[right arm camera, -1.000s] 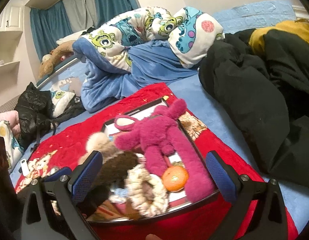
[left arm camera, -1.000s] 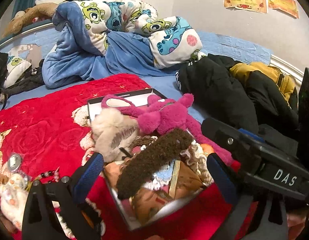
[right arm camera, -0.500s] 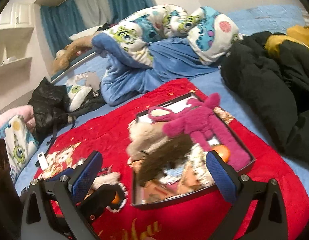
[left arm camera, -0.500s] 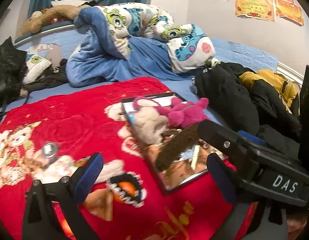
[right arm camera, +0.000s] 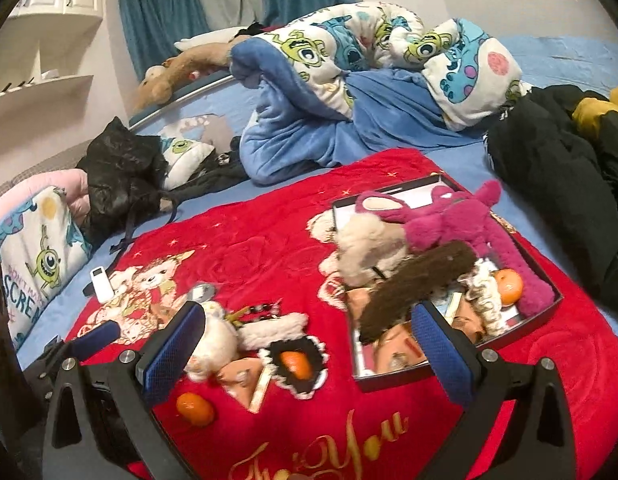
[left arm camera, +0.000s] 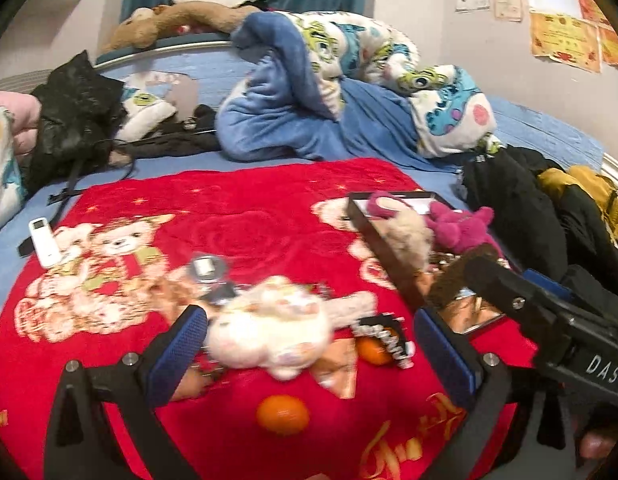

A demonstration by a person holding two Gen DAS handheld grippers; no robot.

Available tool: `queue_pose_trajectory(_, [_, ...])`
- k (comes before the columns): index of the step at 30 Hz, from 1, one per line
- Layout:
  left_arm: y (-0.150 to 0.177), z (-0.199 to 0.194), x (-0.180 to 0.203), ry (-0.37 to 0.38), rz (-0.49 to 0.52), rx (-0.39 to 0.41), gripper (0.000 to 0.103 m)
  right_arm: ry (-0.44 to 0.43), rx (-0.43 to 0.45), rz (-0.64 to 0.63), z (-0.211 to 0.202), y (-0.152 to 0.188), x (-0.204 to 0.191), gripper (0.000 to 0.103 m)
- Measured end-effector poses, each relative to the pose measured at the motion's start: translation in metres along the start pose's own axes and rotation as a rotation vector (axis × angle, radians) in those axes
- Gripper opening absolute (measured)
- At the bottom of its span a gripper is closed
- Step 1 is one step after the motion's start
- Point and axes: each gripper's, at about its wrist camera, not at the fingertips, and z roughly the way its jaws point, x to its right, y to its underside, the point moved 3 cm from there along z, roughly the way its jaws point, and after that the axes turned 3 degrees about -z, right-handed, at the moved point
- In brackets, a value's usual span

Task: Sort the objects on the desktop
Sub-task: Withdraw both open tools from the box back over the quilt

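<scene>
left wrist view: left gripper (left arm camera: 311,354) is held above the red blanket (left arm camera: 245,216), fingers spread wide, nothing held. a white plush toy (left arm camera: 269,330) is seen between the blue pads, lying on the blanket. an orange (left arm camera: 283,415) is on the blanket just in front of the plush; a second orange (left arm camera: 373,350) is just right of the plush, inside a black-and-white scrunchie (left arm camera: 385,340). the black tray (left arm camera: 379,236) is on the blanket right of the plush, with a pink plush (left arm camera: 459,228), a beige plush (left arm camera: 407,238) and a brown fuzzy item (left arm camera: 455,276) in it. a white remote (left arm camera: 44,242) lies at the blanket's left edge. part of the right gripper body (left arm camera: 549,320) crosses in front of the tray.

right wrist view: right gripper (right arm camera: 309,350) is wide open, empty, above the blanket (right arm camera: 261,240). the tray (right arm camera: 545,276) is on the blanket right of the white plush (right arm camera: 213,338), holding the pink plush (right arm camera: 449,216), the beige plush (right arm camera: 369,248), the brown item (right arm camera: 421,284) and an orange (right arm camera: 509,286). one orange (right arm camera: 295,364) sits in the scrunchie (right arm camera: 305,360) beside the white plush, another (right arm camera: 195,408) in front of it.
</scene>
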Motion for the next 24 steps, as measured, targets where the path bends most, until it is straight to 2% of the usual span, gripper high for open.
queue_pose_trajectory(8, [0.013,-0.023,-0.054,-0.095,-0.014,-0.01,0.103,-0.021,0.008,0.013,-0.001,0.004,-0.026,0.103])
queue_pose_trajectory(11, [0.015,-0.03,-0.078,-0.117,-0.067,0.013,0.103,-0.041,0.006,-0.002,0.002,0.008,-0.038,0.103])
queue_pose_trajectory(14, [0.013,-0.035,-0.098,-0.117,-0.109,0.029,0.103,-0.034,0.013,-0.012,0.003,0.011,-0.047,0.103])
queue_pose_trajectory(17, [0.013,-0.035,-0.11,-0.13,-0.122,0.008,0.103,-0.041,0.023,-0.024,0.006,0.012,-0.054,0.103])
queue_pose_trajectory(21, [0.019,-0.033,-0.127,-0.065,-0.215,-0.014,0.103,-0.041,0.044,-0.026,0.008,0.018,-0.058,0.103])
queue_pose_trajectory(24, [0.024,-0.026,-0.131,-0.061,-0.236,-0.054,0.103,-0.011,0.062,-0.003,0.012,0.026,-0.056,0.103])
